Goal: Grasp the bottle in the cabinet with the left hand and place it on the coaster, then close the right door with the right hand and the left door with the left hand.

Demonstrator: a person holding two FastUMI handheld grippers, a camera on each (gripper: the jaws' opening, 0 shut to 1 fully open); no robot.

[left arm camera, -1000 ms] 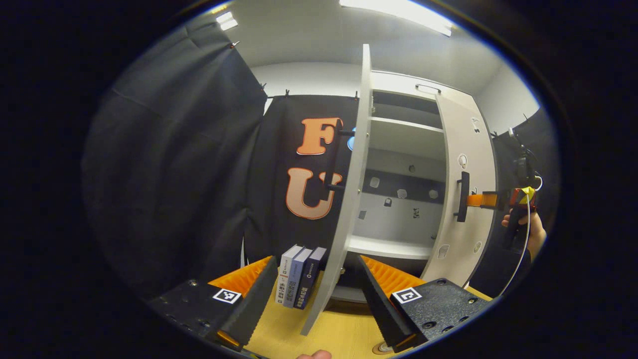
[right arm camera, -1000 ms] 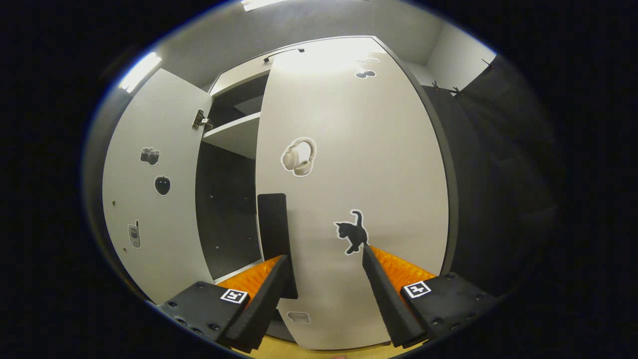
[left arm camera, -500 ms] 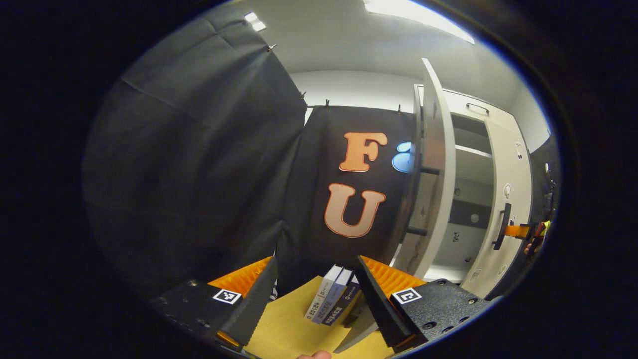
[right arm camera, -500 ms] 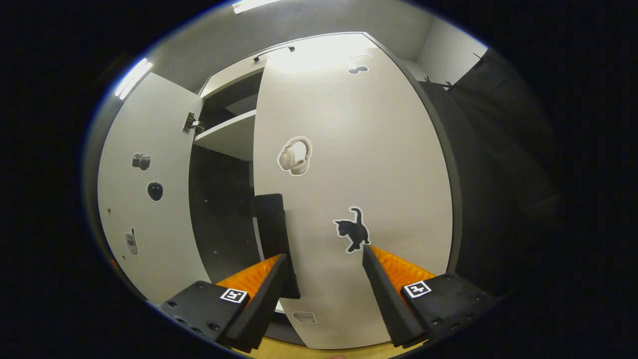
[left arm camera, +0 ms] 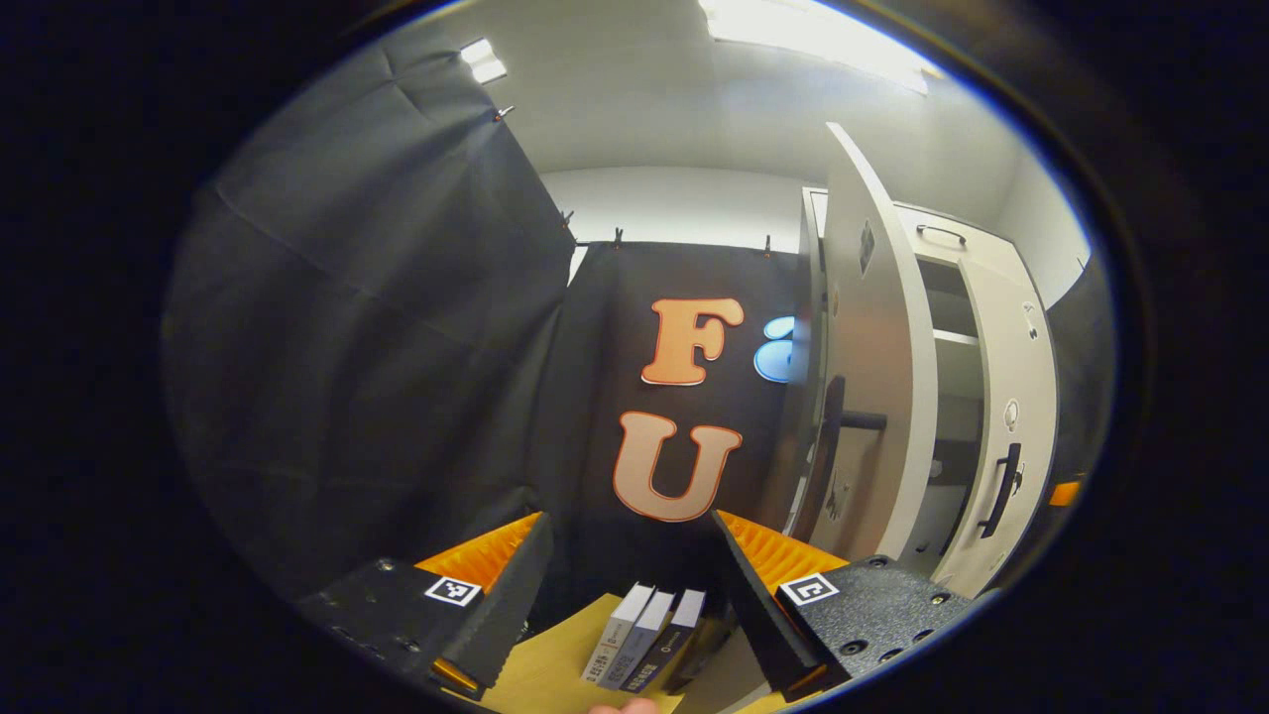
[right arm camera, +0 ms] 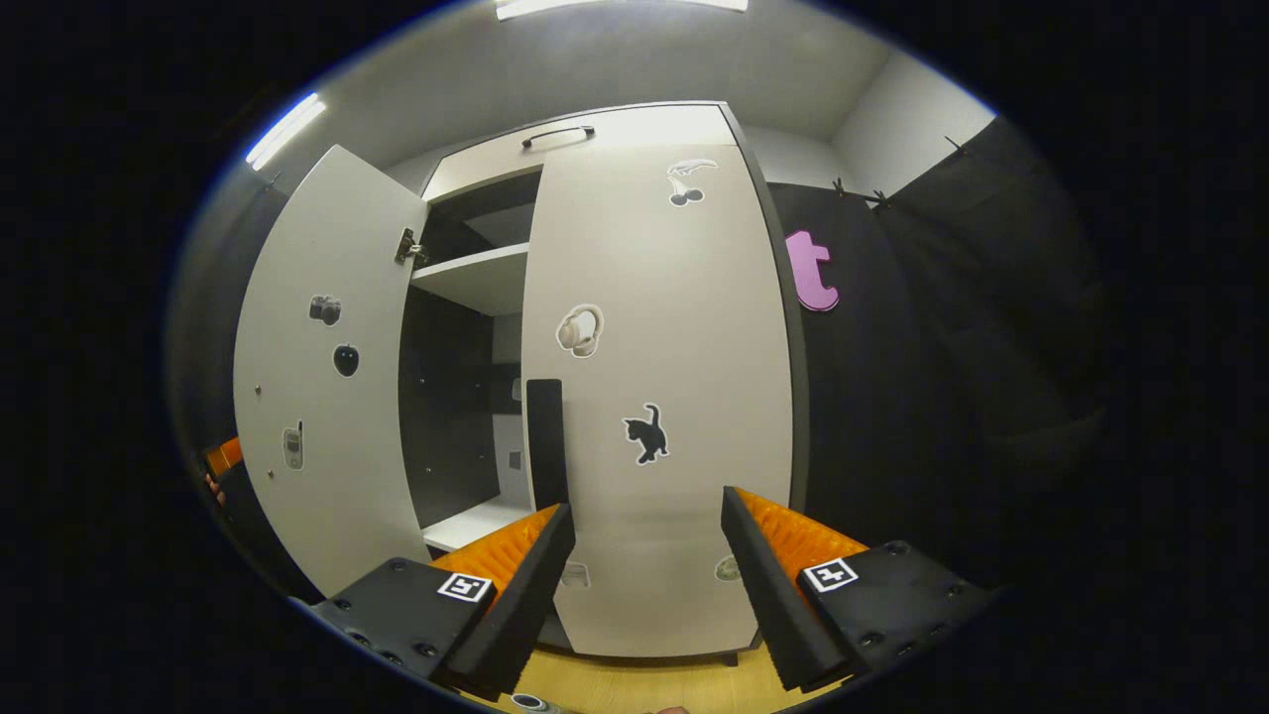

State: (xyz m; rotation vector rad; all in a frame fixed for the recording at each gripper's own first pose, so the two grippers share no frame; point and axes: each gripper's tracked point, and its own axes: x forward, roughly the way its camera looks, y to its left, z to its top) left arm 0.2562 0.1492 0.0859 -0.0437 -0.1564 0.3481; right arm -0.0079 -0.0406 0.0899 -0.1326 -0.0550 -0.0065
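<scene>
- Left gripper (left arm camera: 630,585): jaws wide apart, nothing between; ridged pads (left arm camera: 763,550), flat matte blocks with square markers behind.
- Past it in left gripper view: three slim books (left arm camera: 644,635) upright, slightly leaning, on smooth yellow wood tabletop (left arm camera: 540,674); dull wrinkled black cloth wall (left arm camera: 397,347) beyond.
- Left door (left arm camera: 877,397): flat pale matte panel, swung out nearly edge-on, dark bar handle (left arm camera: 831,436) on outer face, small stickers on inner face.
- Right door (left arm camera: 1011,416) farther right in same view, dark bar handle on it; narrow gap of shelf visible between doors.
- Right gripper (right arm camera: 644,585): jaws wide apart, empty, apart from door; same ridged pads.
- Right gripper view: right door (right arm camera: 659,397) shut flush against cabinet (right arm camera: 585,139), smooth off-white, with headphone, cat and cherry stickers; flat black rectangular handle (right arm camera: 546,436) along its left edge.
- Left door (right arm camera: 322,387) open in this view, metal hinge at top; dark interior and white shelf (right arm camera: 476,278) in the gap.
- Bottle: small round bit at bottom edge of right gripper view, cannot tell if it is the bottle or coaster.
</scene>
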